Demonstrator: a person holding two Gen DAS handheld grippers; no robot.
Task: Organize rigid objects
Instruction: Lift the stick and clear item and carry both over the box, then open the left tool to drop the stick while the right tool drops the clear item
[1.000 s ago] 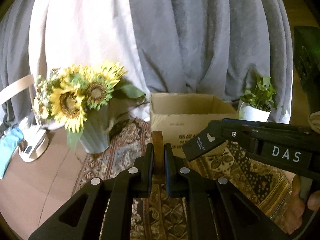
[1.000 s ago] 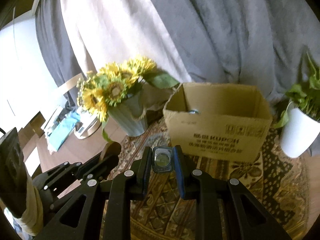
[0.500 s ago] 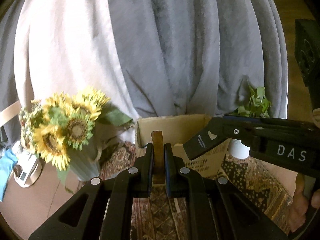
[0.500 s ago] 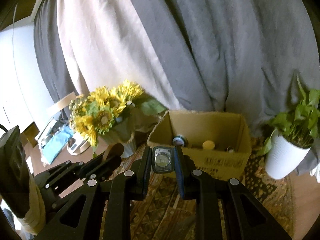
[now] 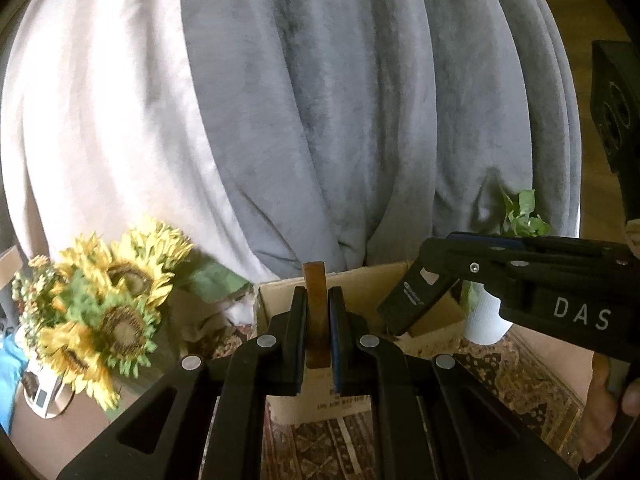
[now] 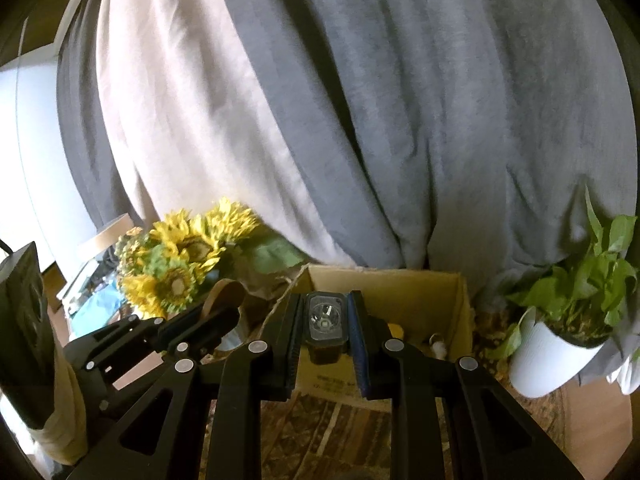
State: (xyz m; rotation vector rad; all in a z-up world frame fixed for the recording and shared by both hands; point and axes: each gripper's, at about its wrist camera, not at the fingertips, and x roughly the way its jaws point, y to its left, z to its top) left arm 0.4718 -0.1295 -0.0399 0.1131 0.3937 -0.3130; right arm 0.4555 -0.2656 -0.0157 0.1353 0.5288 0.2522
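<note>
Nearest the left wrist camera, the left gripper [image 5: 318,316] was clamped on a flat brown wooden piece [image 5: 316,312], which stood upright between the jaws and rose a little above their tips. To its right in that view, the right gripper [image 5: 404,308] reached in from the side, lettered "DAS" on its body, with part of a hand [image 5: 604,412] visible on its handle at the lower right edge.

From the right wrist camera, the right gripper [image 6: 326,320] was closed on a small dark block with a clear lens face [image 6: 325,317], held square between the pads. The left gripper [image 6: 216,312] showed at the left of that view, the rounded end of the wooden piece [image 6: 224,290] sticking out past its tips.

Under both grippers lay a patterned rug [image 6: 316,428]. Just beyond the fingertips stood an open cardboard box [image 6: 440,296], its flaps up; a yellow item [image 6: 396,327] and another small object [image 6: 436,344] lay inside, too small to tell further. Left of the box stood a bunch of sunflowers [image 6: 180,256], and to its right a leafy plant in a white pot [image 6: 548,344]. A blue cloth [image 5: 10,360] and a small white device [image 5: 42,390] sat on the floor at the far left of the left wrist view.

Behind everything hung grey curtains [image 5: 360,120] with a pale panel [image 5: 100,112] beside them.
</note>
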